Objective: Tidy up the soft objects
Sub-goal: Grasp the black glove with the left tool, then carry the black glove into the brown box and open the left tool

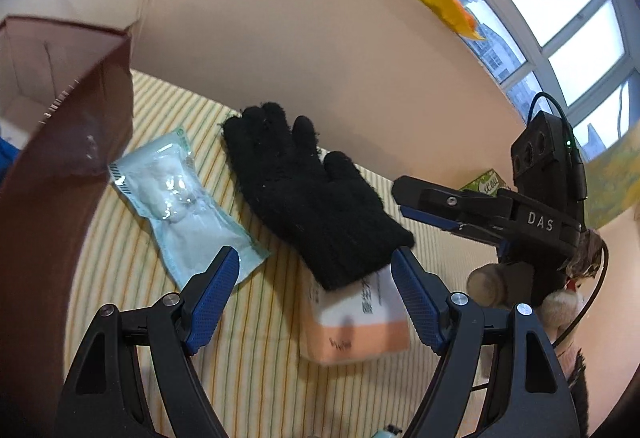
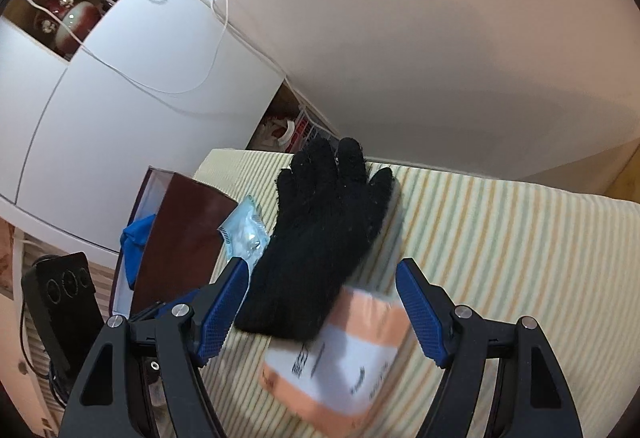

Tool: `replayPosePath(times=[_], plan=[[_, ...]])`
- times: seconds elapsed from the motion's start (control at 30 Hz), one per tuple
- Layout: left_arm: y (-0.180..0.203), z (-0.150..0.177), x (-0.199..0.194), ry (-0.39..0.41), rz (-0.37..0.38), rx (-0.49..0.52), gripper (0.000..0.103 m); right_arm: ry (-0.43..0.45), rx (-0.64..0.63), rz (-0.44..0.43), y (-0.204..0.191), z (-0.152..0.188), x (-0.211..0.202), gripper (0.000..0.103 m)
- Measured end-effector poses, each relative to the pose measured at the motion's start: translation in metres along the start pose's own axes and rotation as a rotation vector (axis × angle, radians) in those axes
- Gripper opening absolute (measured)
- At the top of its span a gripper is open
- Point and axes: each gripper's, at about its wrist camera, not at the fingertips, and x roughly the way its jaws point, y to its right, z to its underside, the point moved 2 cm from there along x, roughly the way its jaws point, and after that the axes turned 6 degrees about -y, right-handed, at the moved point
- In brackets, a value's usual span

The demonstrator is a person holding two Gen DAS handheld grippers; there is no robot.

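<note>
A black knit glove lies flat on the striped cloth, its cuff resting on an orange-and-white tissue pack. A pale blue sealed packet of cotton lies to its left. My left gripper is open and empty, hovering just short of the glove's cuff. My right gripper is open and empty, straddling the glove and the tissue pack from above. The right gripper also shows in the left wrist view, to the right of the glove.
A dark red open box stands at the left edge of the cloth; in the right wrist view the box holds something blue. A beige wall backs the cloth. A small green box sits at the far right.
</note>
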Motion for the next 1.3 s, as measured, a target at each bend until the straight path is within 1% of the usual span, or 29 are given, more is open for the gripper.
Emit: replayPosePath(times=[0.1, 0.2, 0.43, 0.47, 0.5, 0.53, 0.57, 0.6, 0.63, 0.67, 0.73, 0.83, 0.87, 0.9, 0.97, 1.03, 1.2, 1.3], plan=[[-0.003, -0.004, 0.011, -0.026, 0.016, -0.020, 0.079, -0.028, 0.013, -0.013, 0.003, -0.005, 0.017, 0.073], [0.000, -0.006, 0.019, -0.041, 0.019, -0.010, 0.079, -0.052, 0.018, -0.033, 0.004, -0.007, 0.030, 0.073], [0.003, -0.011, 0.032, -0.064, 0.043, -0.022, 0.078, -0.086, 0.007, -0.046, 0.000, -0.006, 0.044, 0.072], [0.003, -0.012, 0.033, -0.066, 0.051, -0.022, 0.076, -0.088, 0.007, -0.045, 0.000, -0.006, 0.045, 0.067], [0.003, -0.012, 0.035, -0.072, 0.054, -0.017, 0.075, -0.092, 0.007, -0.048, 0.000, -0.006, 0.047, 0.060], [0.004, -0.011, 0.036, -0.073, 0.056, -0.010, 0.069, -0.095, 0.009, -0.050, 0.000, -0.006, 0.047, 0.056], [0.005, -0.011, 0.037, -0.074, 0.058, -0.006, 0.064, -0.097, 0.009, -0.049, -0.001, -0.006, 0.048, 0.050], [0.007, -0.011, 0.038, -0.075, 0.060, -0.002, 0.058, -0.097, 0.004, -0.042, -0.002, -0.006, 0.048, 0.047], [0.008, -0.011, 0.038, -0.073, 0.061, 0.004, 0.054, -0.097, 0.000, -0.038, -0.003, -0.006, 0.048, 0.043], [0.009, -0.011, 0.038, -0.071, 0.058, 0.011, 0.053, -0.095, -0.004, -0.038, -0.004, -0.006, 0.047, 0.039], [0.012, -0.011, 0.036, -0.058, 0.047, 0.027, 0.040, -0.085, -0.005, -0.041, -0.006, -0.006, 0.045, 0.036], [0.015, -0.010, 0.030, -0.044, 0.043, 0.043, 0.032, -0.068, -0.014, -0.046, -0.011, -0.005, 0.038, 0.028], [0.015, -0.010, 0.029, -0.040, 0.044, 0.045, 0.030, -0.065, -0.016, -0.050, -0.011, -0.004, 0.035, 0.024], [0.015, -0.009, 0.026, -0.036, 0.047, 0.048, 0.026, -0.062, -0.018, -0.056, -0.014, -0.002, 0.032, 0.021], [0.015, -0.006, 0.020, -0.026, 0.047, 0.056, 0.024, -0.054, -0.028, -0.062, -0.019, 0.001, 0.026, 0.017], [0.016, -0.002, 0.015, -0.016, 0.055, 0.058, 0.019, -0.039, -0.041, -0.062, -0.026, 0.004, 0.020, 0.016], [0.021, 0.010, -0.007, 0.025, 0.065, 0.086, 0.018, -0.013, -0.081, -0.067, -0.046, 0.015, 0.002, 0.015], [0.022, 0.017, -0.027, 0.053, 0.088, 0.094, 0.018, 0.006, -0.093, -0.079, -0.058, 0.022, -0.014, 0.015]])
